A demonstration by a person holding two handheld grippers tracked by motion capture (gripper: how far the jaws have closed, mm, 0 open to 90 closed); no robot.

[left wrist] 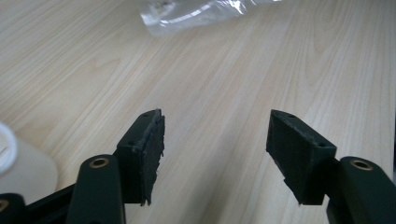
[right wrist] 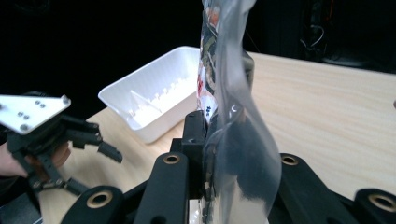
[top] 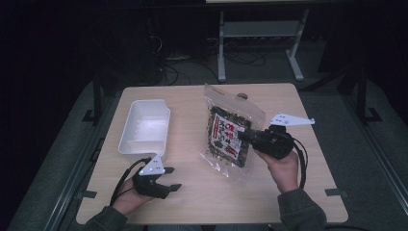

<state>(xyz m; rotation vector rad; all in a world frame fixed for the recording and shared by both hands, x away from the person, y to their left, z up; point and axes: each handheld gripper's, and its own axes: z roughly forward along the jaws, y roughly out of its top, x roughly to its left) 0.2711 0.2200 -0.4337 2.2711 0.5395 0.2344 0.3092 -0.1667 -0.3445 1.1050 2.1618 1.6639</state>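
You are clamping your right gripper (top: 246, 136) on the snack bag (top: 230, 131), its jaws pinching the bag's right edge with the film sandwiched between the pads. The pinch is on the flat border rather than the bulging middle, which probably gives the pads a thin, even layer to bite on and keeps the contents from being crushed. In the right gripper view the bag (right wrist: 229, 154) is rising straight up from between the jaws, so you are holding it edge-on.

The bag is crinkly clear plastic, glossy and wrinkled, with dark dried pieces inside and a red-and-white label on its face. Beyond the jaws, to their left in the high view, the white plastic tray (top: 146, 126) is sitting open and empty, smooth-walled and rectangular with rounded corners; it looks like the place the bag is headed.

Your left gripper (top: 169, 178) is hovering low over the pale wood-grain table (top: 192, 202) with its jaws spread wide and nothing between them, just in front of the tray's near end, likely waiting to help.
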